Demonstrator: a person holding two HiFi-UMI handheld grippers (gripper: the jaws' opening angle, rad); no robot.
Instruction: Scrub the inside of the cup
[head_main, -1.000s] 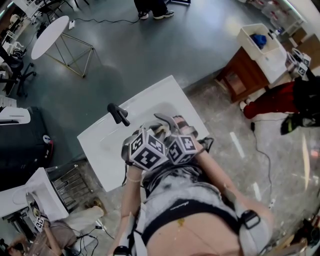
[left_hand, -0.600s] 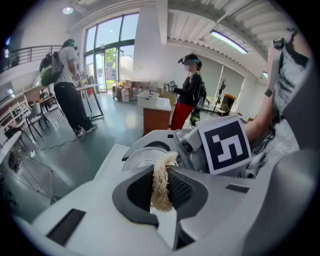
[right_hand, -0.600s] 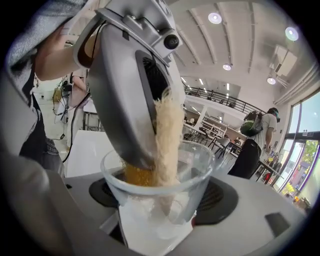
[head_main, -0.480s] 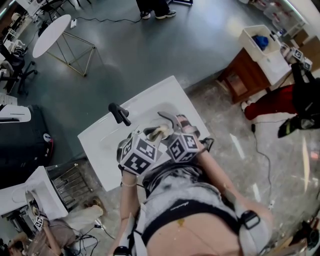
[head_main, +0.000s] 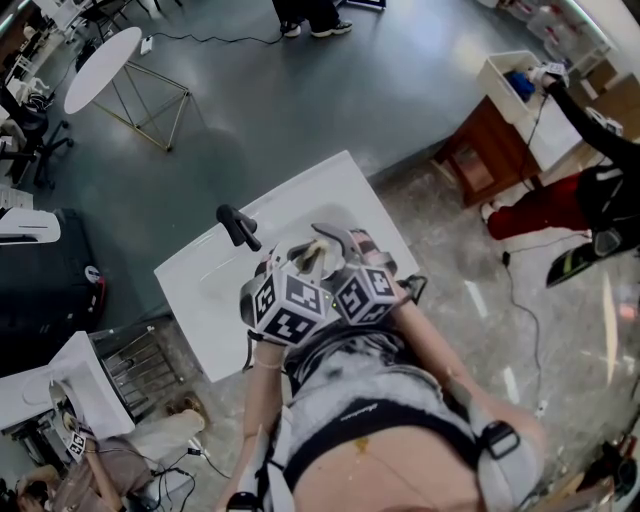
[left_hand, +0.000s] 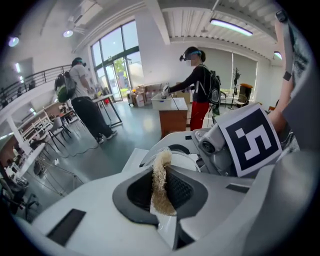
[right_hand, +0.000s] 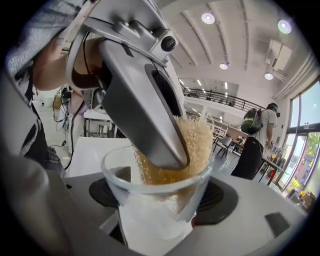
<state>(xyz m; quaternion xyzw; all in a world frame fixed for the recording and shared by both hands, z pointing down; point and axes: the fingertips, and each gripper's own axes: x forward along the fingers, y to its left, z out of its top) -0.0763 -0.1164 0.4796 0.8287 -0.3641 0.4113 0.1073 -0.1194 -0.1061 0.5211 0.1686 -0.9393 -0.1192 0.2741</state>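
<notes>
A clear glass cup (right_hand: 131, 189) sits between the jaws of my right gripper (right_hand: 160, 202), which is shut on its lower wall. My left gripper (left_hand: 162, 172) is shut on a tan fibrous scrub pad (left_hand: 161, 187). In the right gripper view its grey fingers (right_hand: 145, 110) push that scrub pad (right_hand: 197, 142) down past the cup's rim against the inner wall. From the head view both marker cubes meet over the white sink (head_main: 215, 285): left gripper (head_main: 308, 262), right gripper (head_main: 340, 250), with the pad (head_main: 318, 250) showing between them. The cup's base is hidden by the jaws.
A black faucet (head_main: 237, 227) stands at the sink's back left. A wooden cabinet with a white bin (head_main: 505, 125) and a person in red trousers (head_main: 555, 200) are at the right. A round white table (head_main: 100, 70) is far left. Another person (left_hand: 82, 100) stands beyond.
My left gripper swung a little left and then back, rising slightly and tilting with the scrub pad in it. The right gripper and the cup stayed put.
</notes>
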